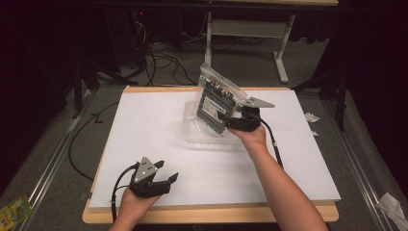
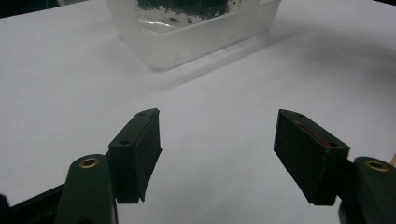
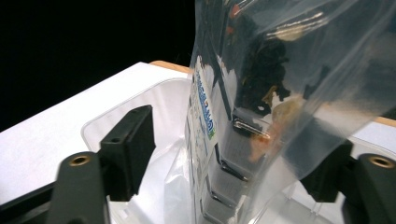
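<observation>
Clear plastic bag (image 1: pixel 217 102) of dark parts is standing in the tub (image 1: pixel 192 136); we are releasing it, our right gripper (image 1: pixel 232 117) wide, pads off it. Next we are backing away from the tub gently, lest the bag tip, while our left gripper (image 1: pixel 163 176) is waiting open and empty nearer us.

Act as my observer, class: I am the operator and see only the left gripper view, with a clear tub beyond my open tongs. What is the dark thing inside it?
Observer: A clear plastic bag with what looks like a dark circuit board inside. It stands tilted in the clear tub.
Operator: Is the other hand holding it?
Observer: The right tongs straddle the bag but are open. One pad stands clear of the plastic.
</observation>
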### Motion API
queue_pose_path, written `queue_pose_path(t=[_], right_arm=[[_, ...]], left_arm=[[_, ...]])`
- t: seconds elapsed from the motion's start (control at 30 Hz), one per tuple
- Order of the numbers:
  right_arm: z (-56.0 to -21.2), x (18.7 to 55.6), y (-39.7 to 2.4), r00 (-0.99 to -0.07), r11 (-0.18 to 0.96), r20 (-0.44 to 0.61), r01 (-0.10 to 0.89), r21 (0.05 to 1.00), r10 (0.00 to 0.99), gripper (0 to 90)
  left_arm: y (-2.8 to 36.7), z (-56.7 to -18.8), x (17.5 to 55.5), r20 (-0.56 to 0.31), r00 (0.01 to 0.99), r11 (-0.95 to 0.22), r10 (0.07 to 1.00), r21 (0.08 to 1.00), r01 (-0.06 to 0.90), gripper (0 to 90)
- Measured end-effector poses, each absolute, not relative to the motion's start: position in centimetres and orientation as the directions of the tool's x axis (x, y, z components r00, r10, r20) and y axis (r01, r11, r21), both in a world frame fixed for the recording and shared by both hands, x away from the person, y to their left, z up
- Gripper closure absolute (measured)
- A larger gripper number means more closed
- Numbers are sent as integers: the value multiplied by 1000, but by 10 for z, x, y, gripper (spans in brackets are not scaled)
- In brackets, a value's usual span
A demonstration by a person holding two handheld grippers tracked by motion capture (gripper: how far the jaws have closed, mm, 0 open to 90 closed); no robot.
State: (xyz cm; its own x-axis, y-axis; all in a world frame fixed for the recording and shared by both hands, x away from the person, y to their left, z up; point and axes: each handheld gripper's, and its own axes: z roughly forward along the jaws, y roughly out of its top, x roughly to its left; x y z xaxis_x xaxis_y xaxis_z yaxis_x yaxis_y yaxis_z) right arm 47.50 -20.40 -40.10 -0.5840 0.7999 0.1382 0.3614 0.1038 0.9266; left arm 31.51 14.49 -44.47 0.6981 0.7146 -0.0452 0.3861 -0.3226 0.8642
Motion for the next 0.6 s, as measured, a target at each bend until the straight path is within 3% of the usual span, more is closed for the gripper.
queue_pose_path(t=[0.13, 0.6], right_arm=[[-399, 477, -204, -590, 109, 156, 389, 915, 792, 152], [-391, 469, -210, -568, 115, 149, 402, 909, 810, 71]], left_arm=[[145, -445, 315, -45, 698, -323, 715, 864, 386, 321], [146, -444, 314, -56, 699, -306, 713, 872, 383, 321]])
